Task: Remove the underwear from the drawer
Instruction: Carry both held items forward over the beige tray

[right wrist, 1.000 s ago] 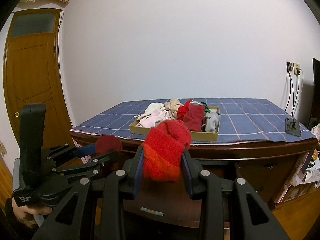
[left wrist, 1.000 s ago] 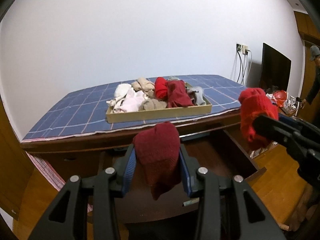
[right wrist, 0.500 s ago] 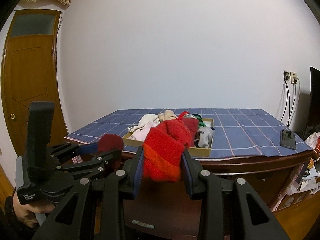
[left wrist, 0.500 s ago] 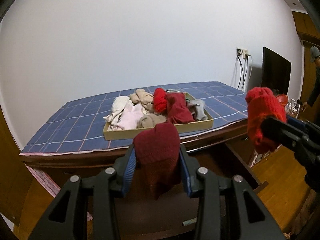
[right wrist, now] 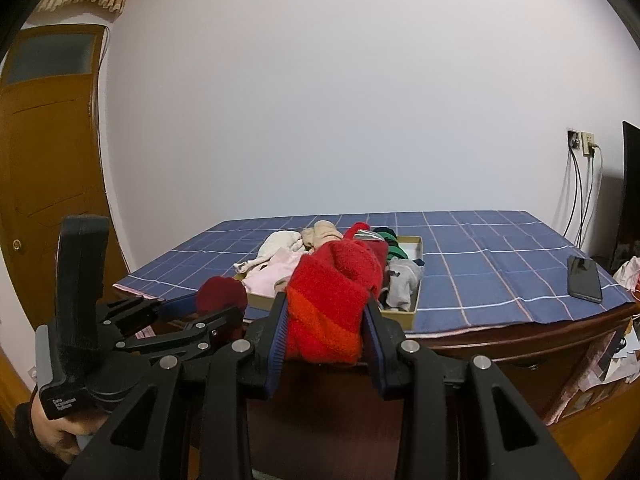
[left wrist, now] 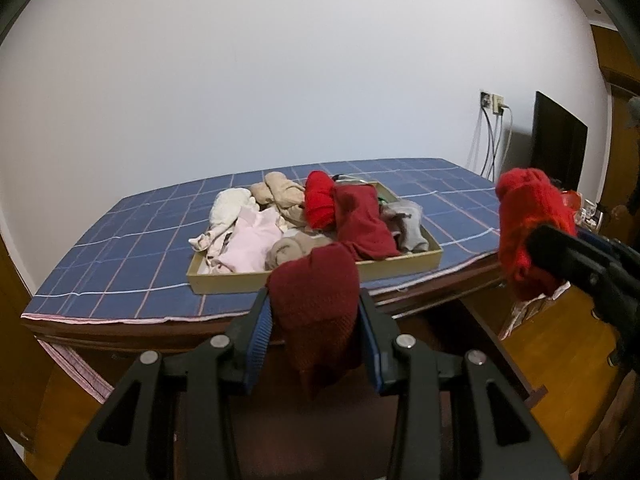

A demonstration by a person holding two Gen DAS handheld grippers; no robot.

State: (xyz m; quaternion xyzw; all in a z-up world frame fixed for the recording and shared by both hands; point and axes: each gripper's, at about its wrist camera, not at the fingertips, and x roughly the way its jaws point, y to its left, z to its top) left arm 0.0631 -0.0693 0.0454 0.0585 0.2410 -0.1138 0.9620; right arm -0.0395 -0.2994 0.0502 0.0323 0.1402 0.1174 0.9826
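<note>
While both jaws clamp red garments, only right wrist shows phone.

Open drawer interior hidden behind left gripper & garment.

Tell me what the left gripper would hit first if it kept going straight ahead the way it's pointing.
Probably the near wall of the cardboard tray on the blue checked tablecloth. The left gripper, clamped on a dark red garment, points at it, though depth and height are hard to judge.
</note>
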